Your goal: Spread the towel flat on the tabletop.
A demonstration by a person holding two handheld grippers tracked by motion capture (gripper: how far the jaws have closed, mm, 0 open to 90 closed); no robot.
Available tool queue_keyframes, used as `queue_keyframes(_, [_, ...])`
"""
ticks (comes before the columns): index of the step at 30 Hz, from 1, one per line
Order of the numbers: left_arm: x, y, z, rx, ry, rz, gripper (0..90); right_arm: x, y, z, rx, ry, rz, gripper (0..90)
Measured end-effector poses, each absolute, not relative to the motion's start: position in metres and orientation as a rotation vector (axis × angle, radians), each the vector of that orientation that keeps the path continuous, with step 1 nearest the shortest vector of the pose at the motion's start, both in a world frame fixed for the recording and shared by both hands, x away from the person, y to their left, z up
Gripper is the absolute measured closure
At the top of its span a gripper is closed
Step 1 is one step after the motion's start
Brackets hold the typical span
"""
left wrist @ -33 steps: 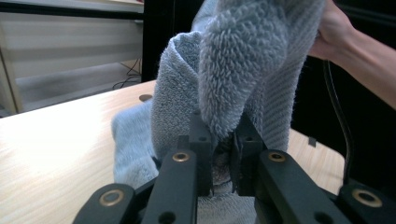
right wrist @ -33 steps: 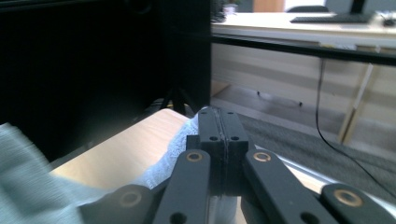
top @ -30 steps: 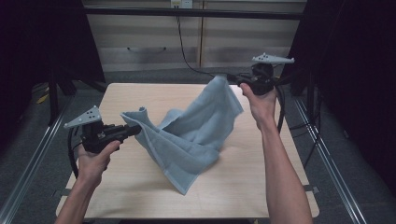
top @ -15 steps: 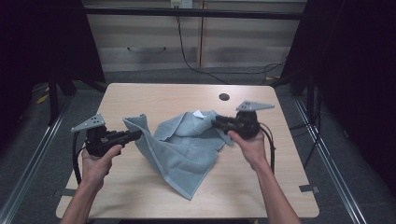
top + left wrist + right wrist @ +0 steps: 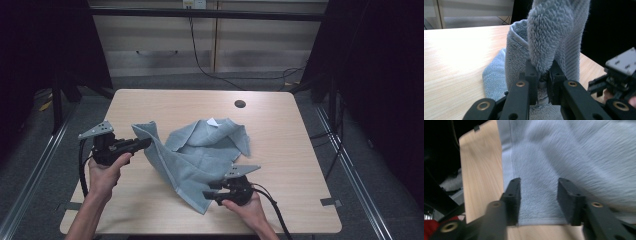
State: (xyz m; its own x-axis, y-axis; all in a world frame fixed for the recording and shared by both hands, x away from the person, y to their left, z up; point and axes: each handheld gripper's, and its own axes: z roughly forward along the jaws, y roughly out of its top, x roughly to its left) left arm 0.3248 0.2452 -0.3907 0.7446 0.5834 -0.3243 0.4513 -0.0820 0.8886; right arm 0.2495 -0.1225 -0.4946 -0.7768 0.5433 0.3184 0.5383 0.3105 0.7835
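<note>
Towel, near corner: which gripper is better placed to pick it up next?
Right, probably. The right gripper sits at the towel's near corner with jaws that have just been opening, astride its edge but not pressing. The left gripper is shut on the far corner.

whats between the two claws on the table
In the high view, the grey towel spans from the left claw, shut on one corner, to the open right claw.

A pale wooden table (image 5: 280, 135) carries one thing here: a grey-blue towel (image 5: 200, 155), crumpled, spread between the left gripper (image 5: 142, 144) and the right gripper (image 5: 210, 194). Its near corner lies flat just beside the right one. A small dark hole (image 5: 240, 104) sits far beyond both.
</note>
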Motion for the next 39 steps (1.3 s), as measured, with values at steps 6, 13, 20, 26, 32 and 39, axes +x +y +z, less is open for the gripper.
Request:
queue_keyframes(6, [0.329, 0.244, -0.393, 1.715, 0.845, 0.132, 81.4, 0.246, -0.102, -0.507, 0.966, 2.625, 1.479, 40.6])
queue_keyframes(13, [0.331, 0.244, -0.394, 1.71, 0.86, 0.123, 80.8, 0.232, -0.081, -0.507, 0.759, 2.621, 1.243, 47.8])
queue_keyframes(20, [0.331, 0.247, -0.393, 1.724, 0.845, 0.13, 77.3, 0.245, -0.095, -0.506, 0.863, 2.61, 1.257, 85.8])
queue_keyframes(26, [0.33, 0.254, -0.389, 1.718, 0.829, 0.141, 75.9, 0.251, -0.126, -0.477, 0.967, 2.479, 1.451, 86.6])
queue_keyframes(32, [0.323, 0.254, -0.376, 1.702, 0.763, 0.141, 74.4, 0.255, -0.184, -0.403, 0.993, 2.205, 1.616, 86.8])
queue_keyframes(39, [0.297, 0.246, -0.353, 1.706, 0.65, 0.144, 79.9, 0.245, -0.213, -0.34, 0.923, 2.068, 1.679, 86.8])
